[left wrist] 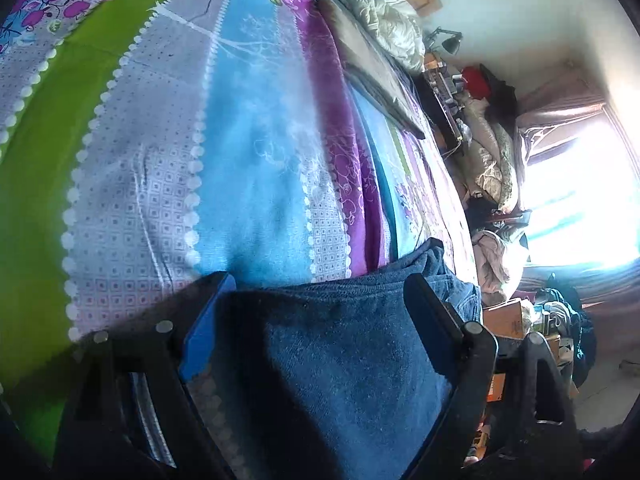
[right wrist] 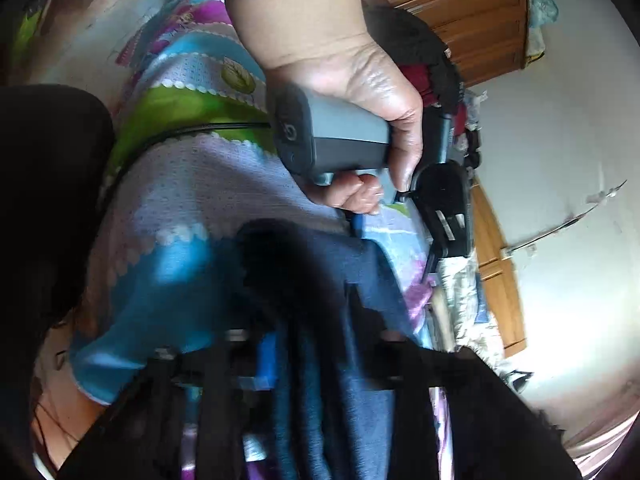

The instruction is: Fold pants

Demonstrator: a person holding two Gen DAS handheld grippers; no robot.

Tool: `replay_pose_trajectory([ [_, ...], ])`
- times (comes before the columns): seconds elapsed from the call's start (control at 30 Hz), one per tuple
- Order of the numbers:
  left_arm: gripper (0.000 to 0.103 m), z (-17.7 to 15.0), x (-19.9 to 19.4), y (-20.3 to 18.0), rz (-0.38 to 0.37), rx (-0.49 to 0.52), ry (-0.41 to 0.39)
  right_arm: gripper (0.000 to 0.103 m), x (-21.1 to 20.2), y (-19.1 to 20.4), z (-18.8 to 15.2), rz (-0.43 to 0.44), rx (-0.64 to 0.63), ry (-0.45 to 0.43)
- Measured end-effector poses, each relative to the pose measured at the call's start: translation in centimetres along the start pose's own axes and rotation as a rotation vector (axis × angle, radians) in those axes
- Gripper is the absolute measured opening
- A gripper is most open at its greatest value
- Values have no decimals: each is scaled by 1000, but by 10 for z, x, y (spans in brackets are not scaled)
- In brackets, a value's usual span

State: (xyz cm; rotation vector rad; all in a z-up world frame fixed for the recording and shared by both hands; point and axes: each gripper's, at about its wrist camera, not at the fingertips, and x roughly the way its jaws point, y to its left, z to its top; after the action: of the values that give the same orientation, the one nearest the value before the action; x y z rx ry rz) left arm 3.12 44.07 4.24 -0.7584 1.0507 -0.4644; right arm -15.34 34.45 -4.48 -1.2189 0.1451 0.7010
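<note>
The dark blue pants lie on the bed at the bottom of the left wrist view, fleecy side up. My left gripper is open, its blue-padded fingers spread wide with the pants between them. In the right wrist view the pants are bunched in folds and run between the fingers of my right gripper, which is shut on the cloth; this part is blurred and shadowed. A hand with a bracelet holds the grey handle of the left tool just beyond the pants.
The bedsheet has green, grey, blue and purple bands. A rumpled quilt lies at the bed's far end. Clutter and a bright window are on the right. A wooden wardrobe stands behind the bed, and a black cable crosses the sheet.
</note>
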Motion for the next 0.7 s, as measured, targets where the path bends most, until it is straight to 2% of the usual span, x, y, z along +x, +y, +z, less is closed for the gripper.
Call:
replay_pose_trajectory([
  [0.07, 54, -3, 1, -4, 47, 41, 4, 22, -6, -6, 2, 17, 39, -5],
  [0.1, 35, -5, 0, -2, 69, 41, 4, 20, -7, -12, 2, 23, 65, -10],
  [0.13, 30, -5, -4, 4, 47, 13, -4, 20, -11, -20, 2, 24, 94, -19],
  [0.2, 28, -5, -14, 6, -5, -8, -31, 20, -16, -31, 2, 28, 138, -28],
  [0.37, 27, -4, -22, -17, 44, 16, -38, 17, -36, -62, -4, 43, 261, -44],
  [0.47, 26, -1, -30, -41, 53, 26, -66, 17, -53, -95, -17, 44, 378, -44],
  [0.57, 26, 4, -34, -77, 28, 31, -101, 16, -72, -137, -43, 51, 547, -30],
  [0.7, 26, 10, -15, -158, -47, 96, -123, 16, -96, -191, -100, 36, 794, 10],
])
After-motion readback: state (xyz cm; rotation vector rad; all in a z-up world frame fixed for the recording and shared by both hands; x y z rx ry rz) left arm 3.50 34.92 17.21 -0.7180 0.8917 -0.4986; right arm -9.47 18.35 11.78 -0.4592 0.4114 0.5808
